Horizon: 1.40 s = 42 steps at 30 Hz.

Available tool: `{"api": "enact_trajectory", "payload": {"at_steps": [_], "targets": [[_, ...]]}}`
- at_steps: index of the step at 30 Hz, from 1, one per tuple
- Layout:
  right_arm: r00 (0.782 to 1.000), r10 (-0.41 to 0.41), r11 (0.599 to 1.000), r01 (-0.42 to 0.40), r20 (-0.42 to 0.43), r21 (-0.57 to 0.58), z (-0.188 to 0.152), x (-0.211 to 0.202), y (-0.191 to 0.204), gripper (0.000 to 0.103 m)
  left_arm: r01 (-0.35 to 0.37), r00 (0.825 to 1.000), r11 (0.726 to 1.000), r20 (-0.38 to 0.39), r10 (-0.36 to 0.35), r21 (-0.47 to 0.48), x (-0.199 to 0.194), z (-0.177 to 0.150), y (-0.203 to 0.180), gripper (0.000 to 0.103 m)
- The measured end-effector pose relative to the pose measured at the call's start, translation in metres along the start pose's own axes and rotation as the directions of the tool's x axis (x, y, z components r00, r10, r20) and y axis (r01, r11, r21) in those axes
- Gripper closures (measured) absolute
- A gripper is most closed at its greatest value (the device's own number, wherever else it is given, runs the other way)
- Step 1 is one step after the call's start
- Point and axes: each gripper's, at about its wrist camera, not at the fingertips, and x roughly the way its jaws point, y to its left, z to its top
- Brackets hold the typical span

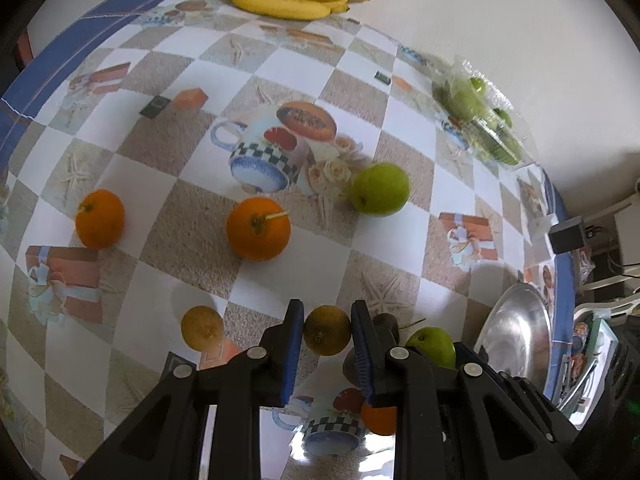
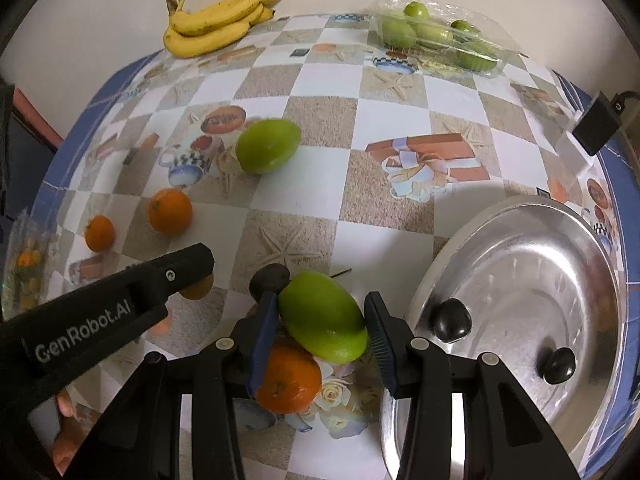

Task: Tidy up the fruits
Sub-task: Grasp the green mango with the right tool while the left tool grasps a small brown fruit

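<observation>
In the left wrist view my left gripper [image 1: 326, 330] is shut on a small brownish-yellow round fruit [image 1: 327, 336]; a second one [image 1: 202, 328] lies to its left. Two oranges [image 1: 258, 227] [image 1: 100, 218] and a green mango [image 1: 380, 189] lie farther out. In the right wrist view my right gripper [image 2: 322, 320] is open around a green mango [image 2: 322, 316], with the left pad touching it and a gap at the right pad. An orange [image 2: 289, 378] lies below it. A steel plate [image 2: 520, 272] at the right holds two dark fruits [image 2: 450, 319] [image 2: 559, 365].
A banana bunch [image 2: 218, 24] lies at the table's far edge by the wall. A clear plastic tray of green fruits [image 2: 440, 36] stands at the far right. Another green mango [image 2: 268, 145] lies mid-table. A dark fruit [image 2: 269, 278] sits left of my right gripper. The left gripper's body [image 2: 100, 316] crosses the lower left.
</observation>
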Motion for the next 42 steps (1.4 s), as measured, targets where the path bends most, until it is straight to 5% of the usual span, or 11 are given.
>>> {"api": "enact_trajectory", "payload": {"at_steps": [12, 15, 21, 33, 42], "targets": [[0.994, 0.052, 0.995, -0.060, 0.100, 0.075, 0.003, -0.043, -0.015, 0.058, 0.054, 0.994, 0.998, 0.093, -0.055, 0.015, -0.036, 0.002, -0.009, 0.077], [0.993, 0.047, 0.993, -0.058, 0.104, 0.099, 0.001, -0.045, -0.023, 0.076, 0.057, 0.993, 0.998, 0.105, -0.060, 0.030, -0.041, 0.001, -0.014, 0.077], [0.994, 0.044, 0.985, -0.060, 0.100, 0.161, -0.004, -0.045, -0.042, 0.076, 0.053, 0.994, 0.996, 0.095, -0.059, 0.065, -0.039, -0.004, -0.027, 0.077], [0.992, 0.067, 0.981, -0.085, 0.106, 0.176, 0.008, -0.034, -0.041, 0.075, 0.039, 0.997, 0.999, 0.061, -0.038, -0.015, -0.019, 0.001, -0.007, 0.077], [0.995, 0.041, 0.985, -0.056, 0.090, 0.164, 0.038, -0.009, -0.036, 0.058, 0.030, 0.998, 0.998, 0.050, -0.028, -0.048, 0.003, 0.020, 0.001, 0.077]]}}
